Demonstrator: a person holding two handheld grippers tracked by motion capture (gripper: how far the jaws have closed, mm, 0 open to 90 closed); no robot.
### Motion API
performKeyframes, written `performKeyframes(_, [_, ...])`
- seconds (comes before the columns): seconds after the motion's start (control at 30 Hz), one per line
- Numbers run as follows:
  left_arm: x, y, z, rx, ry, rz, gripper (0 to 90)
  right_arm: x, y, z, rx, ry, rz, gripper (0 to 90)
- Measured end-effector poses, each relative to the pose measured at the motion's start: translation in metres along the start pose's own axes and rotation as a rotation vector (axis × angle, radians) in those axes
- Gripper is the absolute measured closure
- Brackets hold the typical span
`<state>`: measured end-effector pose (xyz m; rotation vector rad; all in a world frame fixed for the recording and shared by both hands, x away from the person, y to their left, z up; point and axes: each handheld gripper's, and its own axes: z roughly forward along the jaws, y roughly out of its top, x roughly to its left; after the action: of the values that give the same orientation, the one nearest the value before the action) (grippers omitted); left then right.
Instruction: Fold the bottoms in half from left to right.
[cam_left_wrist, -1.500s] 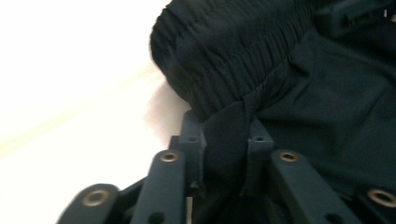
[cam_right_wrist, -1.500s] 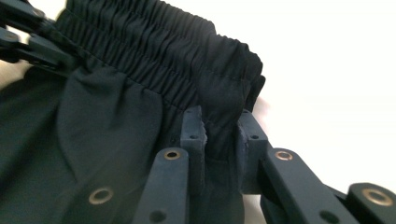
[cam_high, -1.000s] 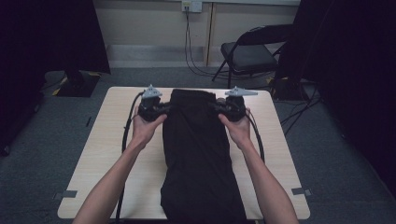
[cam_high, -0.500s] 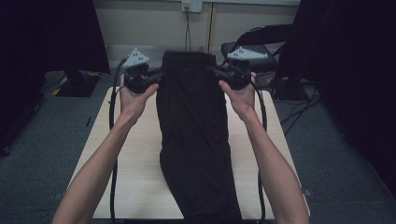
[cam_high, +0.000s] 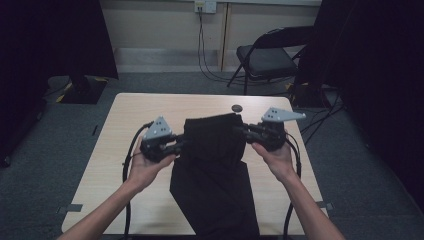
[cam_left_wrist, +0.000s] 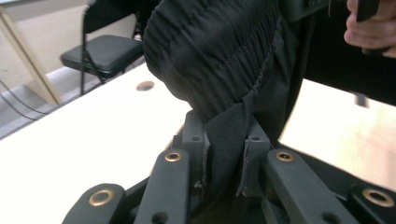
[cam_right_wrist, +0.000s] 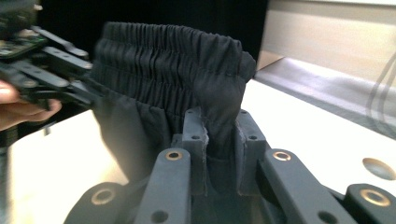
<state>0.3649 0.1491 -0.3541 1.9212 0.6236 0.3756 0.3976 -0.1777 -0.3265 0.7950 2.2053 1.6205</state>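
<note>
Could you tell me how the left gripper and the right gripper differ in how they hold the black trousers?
The left gripper sits nearer the person and lower in the high view; the right gripper sits farther up the table. The left pinches fabric below the gathered waistband; the right pinches the waistband's end. Both are shut on the black trousers, jaws pointing inward.

Right gripper (cam_right_wrist: 219, 140) with two black jaws clamped on a fold of black gathered-waist fabric garment (cam_right_wrist: 173, 70) at centre frame, other black gripper (cam_right_wrist: 70, 93) gripping the cloth's far edge at upper left, pale wooden tabletop (cam_right_wrist: 303, 126) at right, small round hole (cam_right_wrist: 379, 168) lower right
</note>
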Motion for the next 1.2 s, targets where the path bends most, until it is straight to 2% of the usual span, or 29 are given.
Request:
performKeyframes(0.03, [0.000,0.000,0.000,0.000,0.000,0.000,77.0,0.005,-0.007,-0.005,0.011,0.012,0.005,77.9])
performKeyframes(0.07, [-0.006,-0.008,0.001,0.015,-0.017,-0.009,77.0,0.010,-0.016,-0.008,0.030,0.017,0.010,77.9])
performKeyframes(0.1, [-0.016,-0.026,0.005,0.054,-0.049,-0.027,76.9,0.015,-0.025,-0.010,0.058,0.017,0.008,77.9])
performKeyframes(0.17, [-0.026,-0.046,0.013,0.116,-0.089,-0.036,76.5,0.020,-0.048,-0.014,0.107,0.031,0.036,77.9])
performKeyframes(0.2, [-0.026,-0.046,0.013,0.116,-0.089,-0.036,76.4,0.020,-0.048,-0.014,0.107,0.031,0.036,77.9])
performKeyframes(0.23, [-0.034,-0.066,0.022,0.169,-0.129,-0.073,76.3,0.024,-0.074,-0.015,0.166,0.042,0.066,77.8])
performKeyframes(0.27, [-0.039,-0.076,0.026,0.196,-0.150,-0.084,76.3,0.025,-0.086,-0.014,0.195,0.048,0.091,77.8])
performKeyframes(0.3, [-0.039,-0.076,0.026,0.196,-0.150,-0.084,76.2,0.026,-0.099,-0.013,0.225,0.051,0.103,77.9])
performKeyframes(0.33, [-0.043,-0.086,0.032,0.244,-0.160,-0.059,76.2,0.026,-0.099,-0.013,0.225,0.051,0.103,77.9])
performKeyframes(0.37, [-0.047,-0.095,0.038,0.278,-0.160,-0.042,76.1,0.027,-0.111,-0.011,0.261,0.053,0.115,77.8])
performKeyframes(0.4, [-0.047,-0.108,0.048,0.341,-0.191,-0.083,76.0,0.028,-0.133,-0.003,0.329,0.060,0.138,77.8])
performKeyframes(0.43, [-0.046,-0.112,0.052,0.362,-0.183,-0.086,75.9,0.027,-0.143,0.001,0.352,0.055,0.144,77.8])
performKeyframes(0.47, [-0.046,-0.112,0.052,0.362,-0.183,-0.086,75.7,0.027,-0.143,0.001,0.352,0.055,0.144,77.8])
performKeyframes(0.5, [-0.044,-0.115,0.056,0.384,-0.179,-0.091,75.7,0.027,-0.152,0.010,0.404,0.041,0.127,77.9])
performKeyframes(0.53, [-0.042,-0.117,0.059,0.394,-0.176,-0.095,75.7,0.027,-0.152,0.010,0.404,0.041,0.127,77.9])
performKeyframes(0.6, [-0.037,-0.118,0.063,0.392,-0.162,-0.078,75.8,0.025,-0.155,0.018,0.430,0.027,0.112,78.0])
performKeyframes(0.63, [-0.032,-0.115,0.068,0.389,-0.101,-0.036,75.9,0.019,-0.158,0.030,0.441,0.003,0.096,78.1])
performKeyframes(0.67, [-0.032,-0.115,0.068,0.389,-0.101,-0.036,75.9,0.019,-0.158,0.030,0.441,0.003,0.096,78.1])
performKeyframes(0.7, [-0.018,-0.112,0.076,0.386,-0.039,-0.032,75.9,0.009,-0.156,0.043,0.426,-0.019,0.087,78.3])
performKeyframes(0.8, [0.016,-0.107,0.094,0.345,0.055,-0.075,76.5,-0.010,-0.149,0.068,0.400,-0.064,0.098,78.5])
performKeyframes(0.9, [0.048,-0.097,0.113,0.347,0.132,-0.078,77.1,-0.031,-0.139,0.094,0.385,-0.112,0.102,78.5])
performKeyframes(0.97, [0.066,-0.094,0.124,0.317,0.187,-0.087,77.3,-0.043,-0.134,0.110,0.372,-0.146,0.106,78.5])
performKeyframes(1.0, [0.066,-0.094,0.124,0.317,0.187,-0.087,77.5,-0.048,-0.131,0.118,0.368,-0.165,0.108,78.5])
performKeyframes(1.03, [0.075,-0.094,0.129,0.300,0.205,-0.096,77.5,-0.054,-0.127,0.125,0.368,-0.182,0.105,78.5])
performKeyframes(1.07, [0.089,-0.090,0.139,0.288,0.243,-0.111,77.6,-0.060,-0.124,0.133,0.366,-0.195,0.103,78.5])
performKeyframes(1.1, [0.097,-0.087,0.144,0.292,0.248,-0.114,77.5,-0.066,-0.121,0.140,0.372,-0.209,0.104,78.5])
performKeyframes(1.13, [0.097,-0.087,0.144,0.292,0.248,-0.114,77.5,-0.066,-0.121,0.140,0.372,-0.209,0.104,78.5])
performKeyframes(1.17, [0.110,-0.083,0.152,0.289,0.270,-0.122,77.4,-0.076,-0.114,0.152,0.377,-0.239,0.124,78.4])
performKeyframes(1.2, [0.110,-0.083,0.152,0.289,0.270,-0.122,77.3,-0.076,-0.114,0.152,0.377,-0.239,0.124,78.4])
